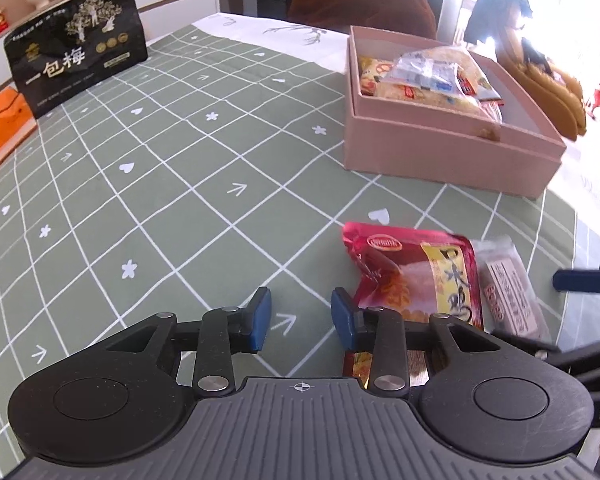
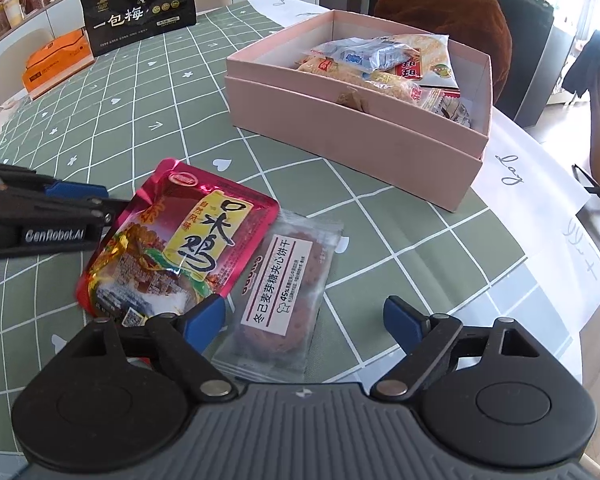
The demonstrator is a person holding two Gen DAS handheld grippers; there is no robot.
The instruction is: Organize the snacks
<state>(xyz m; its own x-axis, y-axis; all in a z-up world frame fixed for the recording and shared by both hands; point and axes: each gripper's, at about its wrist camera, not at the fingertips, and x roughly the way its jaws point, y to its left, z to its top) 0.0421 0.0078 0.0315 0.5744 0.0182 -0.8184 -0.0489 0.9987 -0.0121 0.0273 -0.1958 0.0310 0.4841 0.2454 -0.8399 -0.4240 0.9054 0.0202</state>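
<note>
Left wrist view: left claw [image 1: 301, 320] stands part open, nothing between its pads, hovering over the desk [image 1: 160, 200]; the red snack packet [image 1: 416, 276] lies just right of it, its near edge tucked under the right finger, with the clear biscuit packet [image 1: 508, 292] further right and the pink box [image 1: 452, 148] well ahead, already holding snacks. Risk: closing here grabs only cloth or pinches a foil corner, so the packet slips out on lifting. Right wrist view: right claw [image 2: 304, 320] is wide open and empty, the biscuit packet [image 2: 284, 296] lying between its fingers, the red packet [image 2: 180, 244] touching it on the left under the left finger. Risk: closing could catch both packets together, crush the biscuit, or bump the left claw [image 2: 80, 196] nearby.
</note>
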